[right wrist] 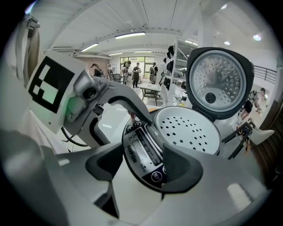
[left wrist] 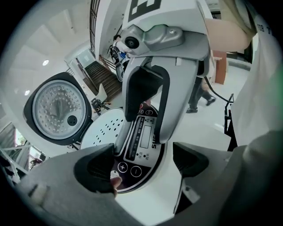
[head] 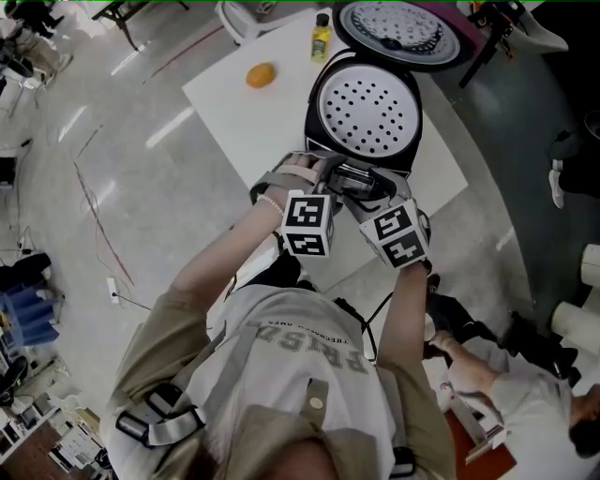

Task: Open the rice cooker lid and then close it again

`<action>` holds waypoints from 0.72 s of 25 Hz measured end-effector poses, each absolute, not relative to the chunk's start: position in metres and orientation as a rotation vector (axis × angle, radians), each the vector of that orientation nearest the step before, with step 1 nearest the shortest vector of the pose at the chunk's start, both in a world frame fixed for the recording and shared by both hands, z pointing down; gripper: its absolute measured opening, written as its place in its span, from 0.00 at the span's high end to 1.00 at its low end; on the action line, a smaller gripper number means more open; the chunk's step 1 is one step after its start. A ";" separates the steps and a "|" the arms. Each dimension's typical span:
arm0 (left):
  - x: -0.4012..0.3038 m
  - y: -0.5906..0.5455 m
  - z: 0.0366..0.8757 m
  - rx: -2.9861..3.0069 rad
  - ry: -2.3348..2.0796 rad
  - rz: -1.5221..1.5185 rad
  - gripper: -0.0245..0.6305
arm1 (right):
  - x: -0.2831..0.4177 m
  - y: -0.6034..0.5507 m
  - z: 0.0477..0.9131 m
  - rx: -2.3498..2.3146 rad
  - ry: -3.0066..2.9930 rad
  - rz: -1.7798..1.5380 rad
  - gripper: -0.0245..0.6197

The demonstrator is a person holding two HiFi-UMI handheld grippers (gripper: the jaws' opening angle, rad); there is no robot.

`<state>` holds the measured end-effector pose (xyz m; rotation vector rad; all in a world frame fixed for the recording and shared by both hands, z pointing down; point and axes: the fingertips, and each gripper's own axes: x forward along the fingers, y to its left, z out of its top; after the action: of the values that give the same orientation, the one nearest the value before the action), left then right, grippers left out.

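Since the lid [head: 398, 28] stands fully up on its rear hinge, closing it prob. needs a push on its top rim, not a pinch. It looks rigid, glossy and likely slippery, so press till the latch catches. The rice cooker [head: 366, 122] sits at the table's [head: 234, 103] near edge. It has a white body w/ a dark control panel [left wrist: 141, 141] in front and a perforated tray [head: 366, 111] inside. Left gripper [left wrist: 146, 163] & right gripper [right wrist: 141, 165] hover over the panel, both w/ jaws apart, nothing clamped.
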<state>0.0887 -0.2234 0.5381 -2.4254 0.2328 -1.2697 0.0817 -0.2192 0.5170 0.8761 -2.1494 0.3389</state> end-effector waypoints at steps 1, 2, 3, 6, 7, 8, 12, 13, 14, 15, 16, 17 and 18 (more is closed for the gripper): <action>0.089 -0.224 0.539 -2.424 0.232 -1.271 0.31 | 0.082 -0.219 0.518 0.878 -2.149 0.336 0.54; 0.089 -0.224 0.540 -2.426 0.231 -1.273 0.31 | 0.082 -0.220 0.518 0.880 -2.151 0.335 0.54; 0.089 -0.224 0.540 -2.433 0.230 -1.269 0.31 | 0.082 -0.220 0.518 0.885 -2.156 0.334 0.54; 0.091 -0.225 0.539 -2.464 0.237 -1.241 0.31 | 0.083 -0.222 0.518 0.916 -2.181 0.333 0.54; 0.091 -0.226 0.539 -2.472 0.243 -1.234 0.31 | 0.083 -0.222 0.518 0.929 -2.192 0.330 0.54; 0.090 -0.225 0.539 -2.479 0.248 -1.229 0.31 | 0.082 -0.222 0.517 0.942 -2.205 0.328 0.54; 0.089 -0.222 0.538 -2.499 0.262 -1.218 0.31 | 0.085 -0.221 0.517 1.005 -2.279 0.341 0.54; 0.089 -0.222 0.538 -2.507 0.265 -1.217 0.31 | 0.086 -0.221 0.516 1.024 -2.296 0.349 0.54; 0.089 -0.221 0.537 -2.518 0.270 -1.216 0.31 | 0.087 -0.221 0.515 1.045 -2.310 0.356 0.54; 0.089 -0.221 0.535 -2.527 0.275 -1.212 0.31 | 0.088 -0.221 0.515 1.068 -2.317 0.358 0.54; 0.090 -0.220 0.533 -2.537 0.284 -1.202 0.31 | 0.091 -0.221 0.513 1.095 -2.320 0.356 0.54; 0.091 -0.219 0.529 -2.548 0.296 -1.186 0.31 | 0.094 -0.220 0.512 1.127 -2.324 0.350 0.54; 0.093 -0.217 0.525 -2.560 0.312 -1.168 0.31 | 0.097 -0.219 0.509 1.163 -2.333 0.348 0.54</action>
<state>0.0925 -0.2173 0.5249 -2.5605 0.3118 -1.1677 0.0973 -0.2186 0.5094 1.1625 -2.3330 0.3480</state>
